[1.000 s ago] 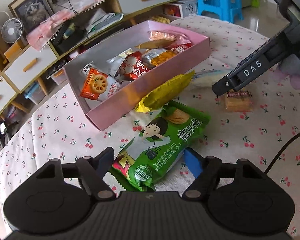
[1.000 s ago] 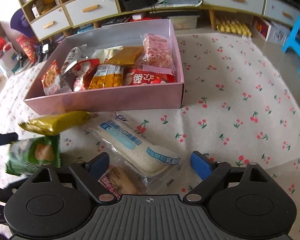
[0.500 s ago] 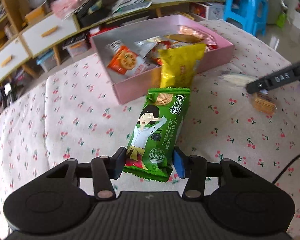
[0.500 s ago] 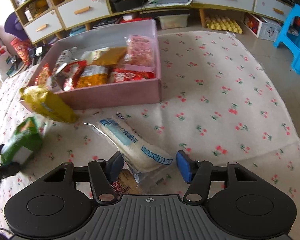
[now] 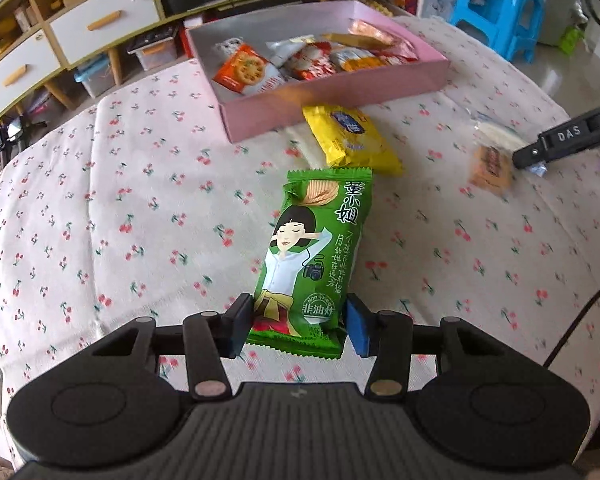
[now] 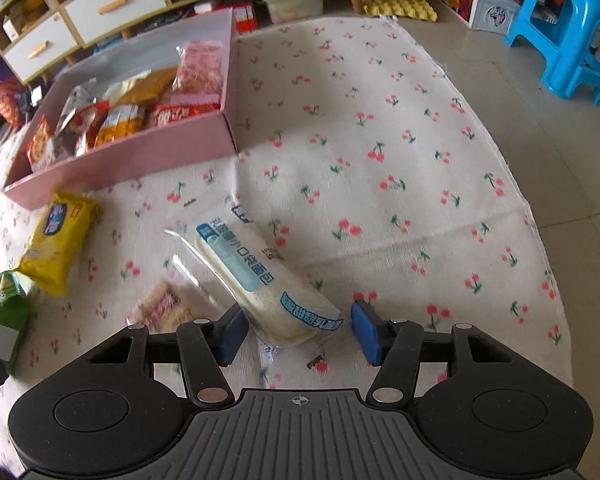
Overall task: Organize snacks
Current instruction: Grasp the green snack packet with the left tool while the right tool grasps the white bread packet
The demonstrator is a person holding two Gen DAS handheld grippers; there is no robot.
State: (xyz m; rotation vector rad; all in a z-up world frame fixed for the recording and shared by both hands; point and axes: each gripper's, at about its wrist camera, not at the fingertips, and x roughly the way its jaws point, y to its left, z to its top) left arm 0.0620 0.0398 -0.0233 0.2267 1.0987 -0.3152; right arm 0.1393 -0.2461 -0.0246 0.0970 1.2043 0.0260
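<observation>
Item, partly hidden: small clear-wrapped biscuit pack with pink print [image 6: 162, 308] — blurred, its near end lying under the crinkled film of the bread bag beside it; lettering unreadable. Green crisp packet cut off at the left edge of the right wrist view, only a corner showing.

Left gripper [image 5: 300, 326]: held low and level above the cherry-print cloth surface [image 5: 120, 220], pointing toward the box. Jaws closed onto the bottom end of the glossy green foil crisp packet with a cartoon girl [image 5: 314, 256], pinching both side edges; the packet juts forward past the pads, its top seam toward the yellow pack.

Right gripper [image 6: 298, 330]: tilted down over the surface. Jaws part-open, straddling the near end of the clear plastic bag of white bread with blue lettering [image 6: 256, 280]; left pad looks to touch the film, right pad stands clear of it — whether it grips, cannot tell. The bag lies slantwise on the cloth.

Puffy yellow foil snack pack [image 5: 350, 140]: flat on the cloth, just in front of the box wall.

Shallow pink cardboard box [image 5: 340, 88]: rectangular, grey inside, holding mixed orange, red and silver sachets, overlapping.
</observation>
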